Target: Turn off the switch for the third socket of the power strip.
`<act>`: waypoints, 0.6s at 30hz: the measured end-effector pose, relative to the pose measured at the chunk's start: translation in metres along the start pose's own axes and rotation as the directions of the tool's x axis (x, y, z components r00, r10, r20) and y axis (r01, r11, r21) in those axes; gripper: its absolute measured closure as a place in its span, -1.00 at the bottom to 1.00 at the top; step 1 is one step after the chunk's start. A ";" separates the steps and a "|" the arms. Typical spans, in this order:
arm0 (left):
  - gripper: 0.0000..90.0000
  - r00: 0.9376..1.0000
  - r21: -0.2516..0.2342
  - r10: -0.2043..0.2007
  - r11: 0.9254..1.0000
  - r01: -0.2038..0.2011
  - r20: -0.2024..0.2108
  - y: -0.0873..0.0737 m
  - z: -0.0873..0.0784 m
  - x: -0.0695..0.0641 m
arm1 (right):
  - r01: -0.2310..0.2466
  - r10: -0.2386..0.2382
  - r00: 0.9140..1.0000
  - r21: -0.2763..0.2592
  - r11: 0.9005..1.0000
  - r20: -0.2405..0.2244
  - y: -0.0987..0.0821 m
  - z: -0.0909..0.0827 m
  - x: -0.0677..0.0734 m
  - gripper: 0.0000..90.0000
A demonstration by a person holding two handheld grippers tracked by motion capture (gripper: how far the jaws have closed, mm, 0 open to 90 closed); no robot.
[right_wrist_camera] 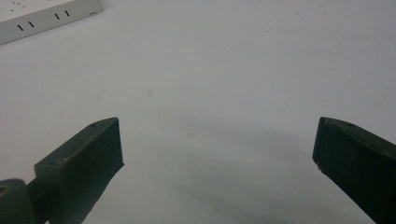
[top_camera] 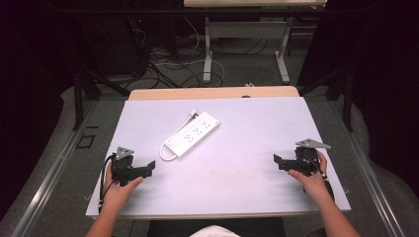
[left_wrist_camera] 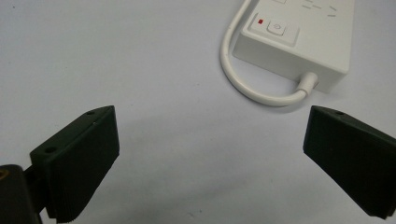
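Power strip: white plastic power strip (top_camera: 192, 134) lies on the table (top_camera: 247, 123), left of centre.
Left gripper (top_camera: 148, 168): near-left corner.
Right gripper (top_camera: 277, 160): near-right edge.

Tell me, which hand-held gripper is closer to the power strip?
Left. The left hand-held gripper sits just below the power strip, near its cord end. The right hand-held gripper is well off to the strip's right, across bare table.
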State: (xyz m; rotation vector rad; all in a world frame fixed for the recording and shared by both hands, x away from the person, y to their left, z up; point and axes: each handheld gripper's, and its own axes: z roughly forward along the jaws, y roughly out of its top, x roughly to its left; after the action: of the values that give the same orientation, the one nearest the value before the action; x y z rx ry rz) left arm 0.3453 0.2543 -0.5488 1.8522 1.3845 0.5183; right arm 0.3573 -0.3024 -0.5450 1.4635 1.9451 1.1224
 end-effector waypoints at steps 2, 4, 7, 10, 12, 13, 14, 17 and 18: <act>-0.87 1.000 0.007 -0.008 1.000 0.008 0.006 0.002 -0.001 0.000 | 0.003 -0.003 1.000 0.000 1.000 -0.002 0.000 0.000 0.000 -0.97; -0.78 1.000 0.006 -0.008 1.000 0.008 0.008 0.005 -0.001 -0.002 | 0.007 -0.007 1.000 0.003 1.000 0.000 -0.001 0.001 0.001 -0.96; -0.73 1.000 -0.004 -0.005 1.000 0.005 0.011 0.009 -0.001 -0.004 | 0.003 -0.003 1.000 0.002 1.000 0.003 -0.001 0.001 0.001 -0.96; -0.64 1.000 0.003 0.017 1.000 -0.017 0.020 0.017 0.000 -0.009 | 0.001 -0.001 1.000 0.005 1.000 0.006 -0.001 0.001 0.001 -0.96; -0.64 0.999 0.000 0.023 1.000 -0.023 0.023 0.019 0.001 -0.010 | -0.001 0.001 1.000 0.004 1.000 0.004 -0.001 0.001 0.001 -0.95; -0.64 0.999 0.004 0.035 0.999 -0.035 0.026 0.023 0.002 -0.014 | -0.002 0.002 1.000 0.005 1.000 0.003 -0.002 0.001 0.001 -0.95; -0.64 0.999 -0.001 0.043 0.999 -0.043 0.024 0.026 0.003 -0.015 | -0.002 0.002 1.000 0.005 1.000 0.003 -0.002 0.001 0.001 -0.95; -0.62 0.998 0.007 0.057 0.998 -0.057 0.029 0.032 0.004 -0.019 | -0.002 0.002 1.000 0.005 1.000 0.002 -0.002 0.001 0.001 -0.94; -0.61 0.998 0.004 0.057 0.998 -0.057 0.032 0.035 0.004 -0.021 | -0.002 0.002 1.000 0.005 1.000 0.002 -0.002 0.001 0.001 -0.94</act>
State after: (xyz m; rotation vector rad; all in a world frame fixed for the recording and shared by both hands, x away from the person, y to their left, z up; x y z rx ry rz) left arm 0.3634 0.2292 -0.5228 1.9011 1.3159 0.5119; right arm 0.3571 -0.3016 -0.5473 1.4687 1.9466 1.1169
